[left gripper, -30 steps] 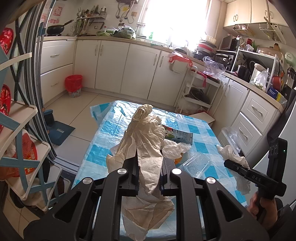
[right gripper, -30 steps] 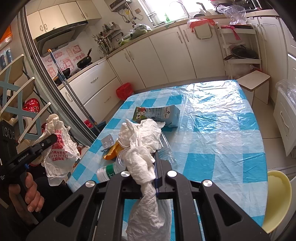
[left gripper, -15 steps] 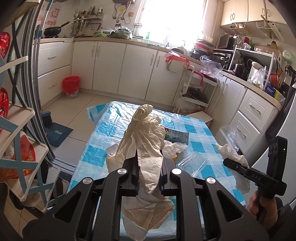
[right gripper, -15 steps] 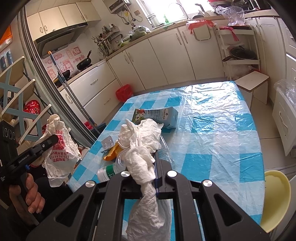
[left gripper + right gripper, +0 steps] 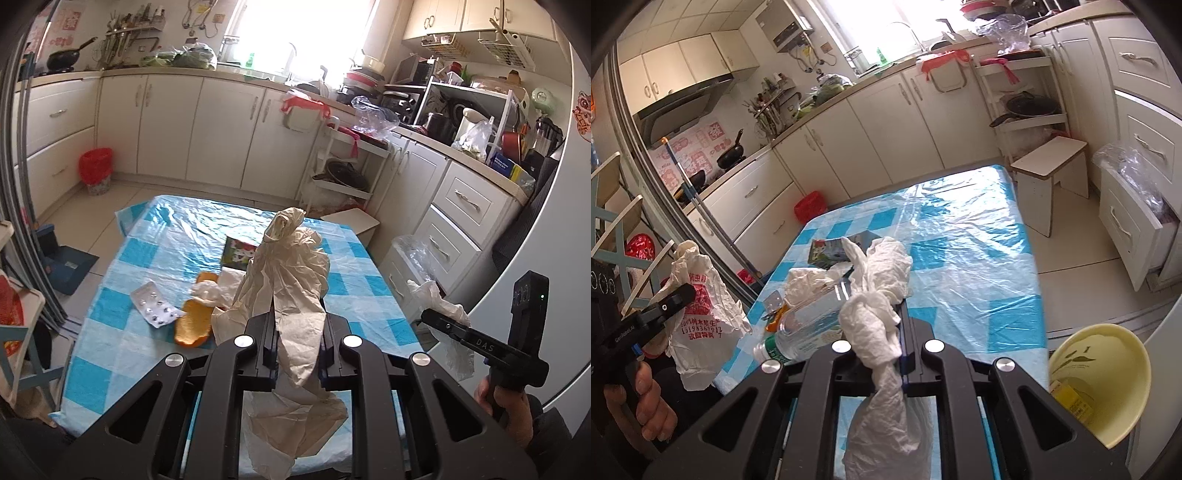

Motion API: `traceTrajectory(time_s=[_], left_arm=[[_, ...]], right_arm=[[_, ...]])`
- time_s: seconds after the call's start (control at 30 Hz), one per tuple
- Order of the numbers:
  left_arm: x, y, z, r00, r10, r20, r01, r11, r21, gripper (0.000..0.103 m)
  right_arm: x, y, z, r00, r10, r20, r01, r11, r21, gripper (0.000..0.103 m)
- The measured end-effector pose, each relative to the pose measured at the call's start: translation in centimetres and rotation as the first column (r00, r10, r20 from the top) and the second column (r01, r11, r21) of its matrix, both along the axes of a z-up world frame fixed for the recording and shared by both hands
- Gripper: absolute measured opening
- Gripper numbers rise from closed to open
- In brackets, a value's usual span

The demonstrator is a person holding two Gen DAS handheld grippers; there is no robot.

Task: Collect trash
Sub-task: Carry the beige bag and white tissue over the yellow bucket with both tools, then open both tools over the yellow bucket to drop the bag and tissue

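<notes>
1. Left wrist view: the left gripper [image 5: 297,325] has its two black fingers pressed in on a crumpled beige plastic bag [image 5: 291,280]. The bag is thin and creased, rises to a twisted peak above the fingers and hangs loose below them, hiding part of the table behind.
2. Same view: the table [image 5: 155,254] wears a glossy blue-and-white checked plastic cover. On it lie a curved orange peel [image 5: 192,325], a silvery blister pack [image 5: 155,304], a wad of white tissue [image 5: 208,291] and a printed carton [image 5: 238,253], all close together; the carton is partly hidden by the bag.
3. Same view, far right: the right gripper [image 5: 430,318], gripped from below by the right hand [image 5: 498,397], points leftward beside the table edge with crinkled white plastic in it.
4. Right wrist view: the right gripper's fingers pinch a knotted white plastic bag [image 5: 879,306], soft and wrinkled, draped down between them.
5. Same view: a clear plastic bottle [image 5: 805,325] with a green cap lies on its side just left of the fingers. A pale yellow bin [image 5: 1104,373] stands at lower right with something yellow inside, perhaps a wrapper.
6. Same view, left edge: the left hand [image 5: 639,398] holds its gripper level, the red-printed bag clamped in it, off the table's side.
</notes>
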State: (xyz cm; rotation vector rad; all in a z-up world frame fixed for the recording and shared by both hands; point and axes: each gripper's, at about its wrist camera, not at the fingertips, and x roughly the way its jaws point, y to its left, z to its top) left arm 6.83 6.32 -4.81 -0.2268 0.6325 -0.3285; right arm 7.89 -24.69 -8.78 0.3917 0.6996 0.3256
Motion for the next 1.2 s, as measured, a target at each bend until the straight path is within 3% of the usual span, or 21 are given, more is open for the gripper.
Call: traceTrajectory(time_s=[0.13, 0.23, 0.43, 0.5, 0.57, 0.63, 0.73, 0.8, 0.87, 0.93, 1.07, 1.2], left_arm=[[1.3, -3.9, -0.4, 0.997, -0.068, -0.023, 0.068, 0.997, -0.026, 0.014], [2.3, -7.7, -0.9, 0.990, -0.133, -0.039, 0.131, 0.991, -0.035, 0.014], [3.4, -15.3, -2.0, 0.965, -0.252, -0.069, 0.248, 0.967, -0.060, 0.014], [3.8, -17.7, -2.4, 0.956, -0.282, -0.080, 0.276, 0.958, -0.071, 0.014], [4.1, -19.7, -3.0, 0.947, -0.306, -0.098, 0.298, 0.951, -0.083, 0.014], [4.4, -21.4, -3.7, 0.938, -0.326, -0.121, 0.316, 0.944, -0.095, 0.014], [4.6, -23.6, -4.9, 0.925, -0.349, -0.152, 0.336, 0.936, -0.103, 0.014], [4.6, -24.7, -5.6, 0.917, -0.359, -0.171, 0.347, 0.933, -0.101, 0.014], [4.6, -26.0, -6.3, 0.909, -0.371, -0.188, 0.358, 0.928, -0.099, 0.014], [4.6, -27.3, -7.0, 0.901, -0.383, -0.203, 0.370, 0.924, -0.099, 0.014], [4.8, -30.6, -8.4, 0.884, -0.406, -0.231, 0.396, 0.914, -0.090, 0.015], [5.4, -34.5, -10.9, 0.865, -0.414, -0.284, 0.411, 0.909, -0.072, 0.024]], right_arm=[[-0.5, -3.5, -0.9, 0.994, -0.101, -0.043, 0.102, 0.995, 0.002, 0.011], [-0.7, -6.7, -2.3, 0.973, -0.204, -0.111, 0.205, 0.979, -0.004, 0.011], [0.3, -13.0, -6.4, 0.883, -0.378, -0.279, 0.388, 0.922, -0.024, 0.012], [0.9, -14.4, -7.9, 0.851, -0.404, -0.337, 0.418, 0.908, -0.032, 0.020], [1.3, -15.4, -9.2, 0.818, -0.426, -0.387, 0.445, 0.894, -0.043, 0.046], [1.3, -16.2, -9.5, 0.800, -0.447, -0.400, 0.473, 0.880, -0.039, 0.047], [0.7, -17.3, -8.3, 0.795, -0.475, -0.377, 0.511, 0.860, -0.006, 0.053], [0.5, -18.1, -6.6, 0.810, -0.478, -0.340, 0.515, 0.857, 0.021, 0.054], [0.4, -19.0, -4.5, 0.831, -0.480, -0.281, 0.511, 0.858, 0.046, 0.067], [0.3, -19.7, -1.7, 0.847, -0.496, -0.191, 0.513, 0.857, 0.046, 0.072], [-0.4, -21.2, 1.5, 0.857, -0.512, -0.062, 0.515, 0.851, 0.100, 0.077], [-0.6, -21.3, 1.8, 0.860, -0.509, -0.045, 0.509, 0.847, 0.153, 0.077]])
